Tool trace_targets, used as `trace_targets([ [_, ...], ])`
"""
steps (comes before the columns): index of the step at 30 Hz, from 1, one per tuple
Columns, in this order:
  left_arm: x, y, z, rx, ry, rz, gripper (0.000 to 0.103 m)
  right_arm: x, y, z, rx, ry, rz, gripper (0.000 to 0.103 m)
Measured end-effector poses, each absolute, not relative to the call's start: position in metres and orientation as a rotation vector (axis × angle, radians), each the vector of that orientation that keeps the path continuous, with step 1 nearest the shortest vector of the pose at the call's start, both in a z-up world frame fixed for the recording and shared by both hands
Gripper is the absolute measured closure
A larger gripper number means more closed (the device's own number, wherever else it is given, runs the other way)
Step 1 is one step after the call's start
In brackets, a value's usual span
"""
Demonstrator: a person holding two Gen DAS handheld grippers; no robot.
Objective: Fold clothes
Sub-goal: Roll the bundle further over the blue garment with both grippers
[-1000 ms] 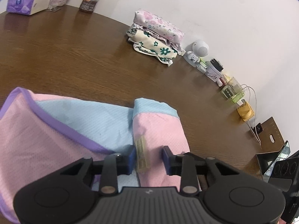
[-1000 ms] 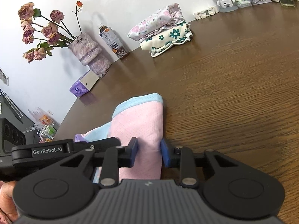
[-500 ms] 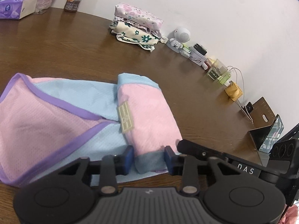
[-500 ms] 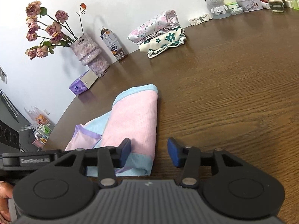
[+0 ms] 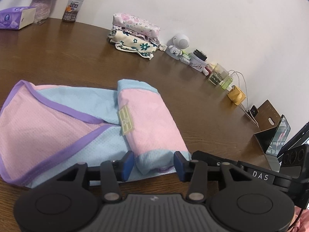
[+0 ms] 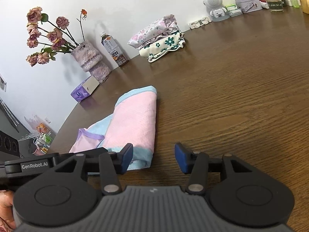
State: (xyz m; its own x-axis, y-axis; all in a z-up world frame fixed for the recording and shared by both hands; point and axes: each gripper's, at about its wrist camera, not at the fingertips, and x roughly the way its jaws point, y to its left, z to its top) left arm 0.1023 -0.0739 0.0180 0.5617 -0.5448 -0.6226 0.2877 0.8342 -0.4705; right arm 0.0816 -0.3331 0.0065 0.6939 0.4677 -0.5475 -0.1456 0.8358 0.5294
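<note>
A pink and light-blue mesh garment with purple trim [image 5: 63, 119] lies on the brown wooden table [image 5: 58, 54]. Its right part is folded over into a pink panel [image 5: 152, 123] with a tan label [image 5: 126, 122]. My left gripper [image 5: 153, 164] is open at the near blue hem of that fold, jaws apart on either side of it. My right gripper [image 6: 154, 159] is open and empty just right of the same garment [image 6: 133, 121], above bare wood. The other gripper's body shows at the edge of each view.
A stack of folded floral clothes [image 5: 135, 32] sits at the back by the wall [image 6: 160, 38]. A tea bottle [image 5: 76, 2], tissue box [image 5: 16, 17], flower vase [image 6: 88, 60], robot figure [image 5: 178, 44], glass and small items line the wall.
Both grippers opened and drew back from the folded pink panel, which now lies released on the table. The right gripper's jaws widened further in the last half second.
</note>
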Motion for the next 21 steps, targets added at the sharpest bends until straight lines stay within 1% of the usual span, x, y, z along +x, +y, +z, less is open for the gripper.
trace_targets([
  [1,0.102,-0.074,0.017,-0.336,0.843,-0.504,0.063,0.081,-0.332,0.007,0.471,0.730,0.358,0.054],
  [2,0.101,-0.074,0.017,-0.334,0.842,-0.511,0.067,0.081,-0.331,0.007,0.465,0.732,0.359,0.054],
  [3,0.101,-0.074,0.017,-0.332,0.838,-0.515,0.069,0.081,-0.330,0.007,0.458,0.733,0.359,0.055],
  [4,0.100,-0.074,0.017,-0.330,0.834,-0.515,0.069,0.080,-0.329,0.007,0.452,0.735,0.360,0.057],
  [6,0.098,-0.073,0.018,-0.327,0.825,-0.513,0.073,0.080,-0.326,0.008,0.439,0.736,0.362,0.063],
  [8,0.097,-0.071,0.018,-0.324,0.817,-0.512,0.075,0.079,-0.323,0.009,0.419,0.732,0.359,0.063],
  [11,0.096,-0.070,0.019,-0.314,0.812,-0.513,0.075,0.078,-0.322,0.009,0.406,0.727,0.355,0.063],
  [12,0.096,-0.070,0.020,-0.313,0.809,-0.511,0.074,0.077,-0.322,0.010,0.405,0.726,0.354,0.062],
  [15,0.096,-0.069,0.023,-0.309,0.802,-0.507,0.066,0.075,-0.322,0.011,0.401,0.718,0.351,0.054],
  [17,0.096,-0.068,0.025,-0.306,0.797,-0.504,0.064,0.074,-0.322,0.013,0.400,0.710,0.349,0.053],
  [19,0.096,-0.067,0.027,-0.303,0.793,-0.501,0.060,0.075,-0.323,0.015,0.401,0.705,0.344,0.048],
  [21,0.095,-0.066,0.028,-0.300,0.788,-0.498,0.053,0.076,-0.322,0.016,0.400,0.705,0.341,0.045],
])
